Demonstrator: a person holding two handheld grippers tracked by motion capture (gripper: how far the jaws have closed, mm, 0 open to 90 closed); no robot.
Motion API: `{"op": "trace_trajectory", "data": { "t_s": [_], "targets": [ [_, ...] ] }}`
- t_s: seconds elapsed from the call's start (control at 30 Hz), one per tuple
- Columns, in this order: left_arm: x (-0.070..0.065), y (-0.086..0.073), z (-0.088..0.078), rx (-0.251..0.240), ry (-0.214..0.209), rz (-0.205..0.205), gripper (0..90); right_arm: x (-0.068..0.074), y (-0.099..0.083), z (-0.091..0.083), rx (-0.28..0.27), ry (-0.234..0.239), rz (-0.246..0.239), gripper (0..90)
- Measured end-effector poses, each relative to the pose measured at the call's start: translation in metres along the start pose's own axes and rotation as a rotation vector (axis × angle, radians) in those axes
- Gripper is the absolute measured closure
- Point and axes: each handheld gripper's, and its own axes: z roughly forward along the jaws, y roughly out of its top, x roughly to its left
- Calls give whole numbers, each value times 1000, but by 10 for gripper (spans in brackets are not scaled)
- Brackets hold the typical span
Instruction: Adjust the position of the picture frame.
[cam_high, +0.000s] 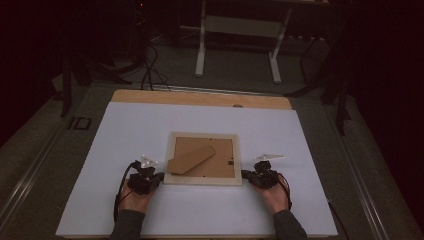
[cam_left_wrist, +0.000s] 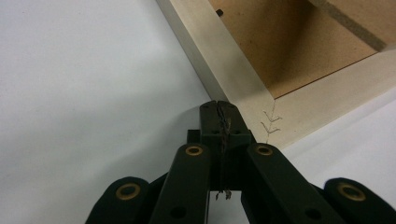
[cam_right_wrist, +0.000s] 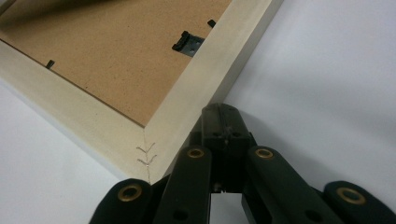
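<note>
A pale wooden picture frame (cam_high: 202, 179) lies face down on the white table cover, brown backing board up, with its cardboard stand (cam_high: 191, 159) folded out across the back. My left gripper (cam_high: 159, 177) rests shut at the frame's near left corner (cam_left_wrist: 261, 116), tips against the frame's outer edge. My right gripper (cam_high: 245, 175) is shut too, its tips against the outer edge by the near right corner (cam_right_wrist: 154, 149). Nothing is between either pair of jaws. A small black metal hanger (cam_right_wrist: 187, 43) sits on the backing near the right rail.
The white cover (cam_high: 150, 125) spans the wooden table (cam_high: 200, 97). Beyond the far edge stand a white table base (cam_high: 237, 45) and cables (cam_high: 150, 65) on a dark floor.
</note>
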Motion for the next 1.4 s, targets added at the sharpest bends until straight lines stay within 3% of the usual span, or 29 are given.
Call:
{"op": "trace_trajectory", "data": {
  "t_s": [0.23,0.43,0.7,0.8,1.13,1.4],
  "targets": [
    [0,-1,1,-12,0,-2,900,-3,0,0,-4,15,-3,900],
    [-5,-1,3,-25,3,35,900,-8,-3,-3,-13,24,18,900],
    [-5,-1,4,-30,1,26,900,-6,-5,-4,-20,9,3,900],
    [-5,-2,3,-30,-8,-5,900,-5,-5,-4,-21,-5,8,900],
    [-3,-2,4,-36,-17,7,900,-5,-5,-3,-22,-7,11,900],
    [1,1,5,-42,-2,6,816,-5,-4,-5,-28,-4,-6,883]
  ]
}}
